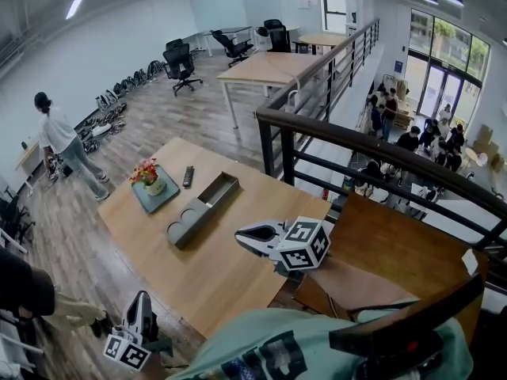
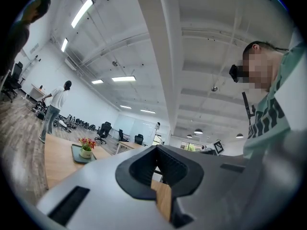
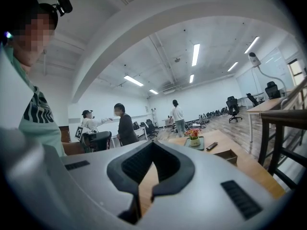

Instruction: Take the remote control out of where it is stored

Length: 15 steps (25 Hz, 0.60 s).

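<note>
Head view: on the table (image 1: 214,283), the remote control (image 1: 188,176) lies near the far edge, outside the grey organiser (image 1: 202,210), just beside the flower tray (image 1: 150,200). The right gripper (image 1: 242,234) hovers level over the right edge. The left gripper (image 1: 142,299) hangs off the near corner.

Left gripper view: jaws closed, empty.

Right gripper view: jaws closed on nothing, with the remote control well ahead.

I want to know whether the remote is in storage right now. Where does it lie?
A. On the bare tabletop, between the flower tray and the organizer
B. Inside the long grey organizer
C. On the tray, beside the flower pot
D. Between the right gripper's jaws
A: the head view shows the remote flat on the table, with the tray on one side and the grey organizer on the other.
</note>
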Available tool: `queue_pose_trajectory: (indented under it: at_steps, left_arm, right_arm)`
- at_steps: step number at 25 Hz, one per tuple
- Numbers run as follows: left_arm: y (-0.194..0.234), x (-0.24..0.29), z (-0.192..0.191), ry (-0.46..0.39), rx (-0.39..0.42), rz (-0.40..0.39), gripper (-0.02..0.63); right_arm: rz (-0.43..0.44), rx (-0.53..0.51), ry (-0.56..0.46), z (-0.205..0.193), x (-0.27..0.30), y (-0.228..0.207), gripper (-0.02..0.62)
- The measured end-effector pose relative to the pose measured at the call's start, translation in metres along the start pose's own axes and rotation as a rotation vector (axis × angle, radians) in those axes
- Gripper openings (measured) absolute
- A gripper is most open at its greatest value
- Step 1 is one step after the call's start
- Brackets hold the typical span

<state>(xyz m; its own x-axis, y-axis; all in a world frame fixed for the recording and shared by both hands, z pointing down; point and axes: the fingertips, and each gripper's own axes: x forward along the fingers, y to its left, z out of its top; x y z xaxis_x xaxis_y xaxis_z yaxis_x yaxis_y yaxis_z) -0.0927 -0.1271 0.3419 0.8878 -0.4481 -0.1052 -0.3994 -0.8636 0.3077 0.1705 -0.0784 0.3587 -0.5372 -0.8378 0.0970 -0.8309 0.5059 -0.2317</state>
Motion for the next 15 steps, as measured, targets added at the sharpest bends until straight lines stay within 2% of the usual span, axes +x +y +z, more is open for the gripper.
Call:
queue_pose_trajectory:
  at_steps: [15]
  left_arm:
    - [0.0045,-0.0044,0.0010,0.007,-0.001,-0.001,0.003]
  right_arm:
    - [0.007,-0.007,0.013,-0.0031,0.0065,0.0038,0.005]
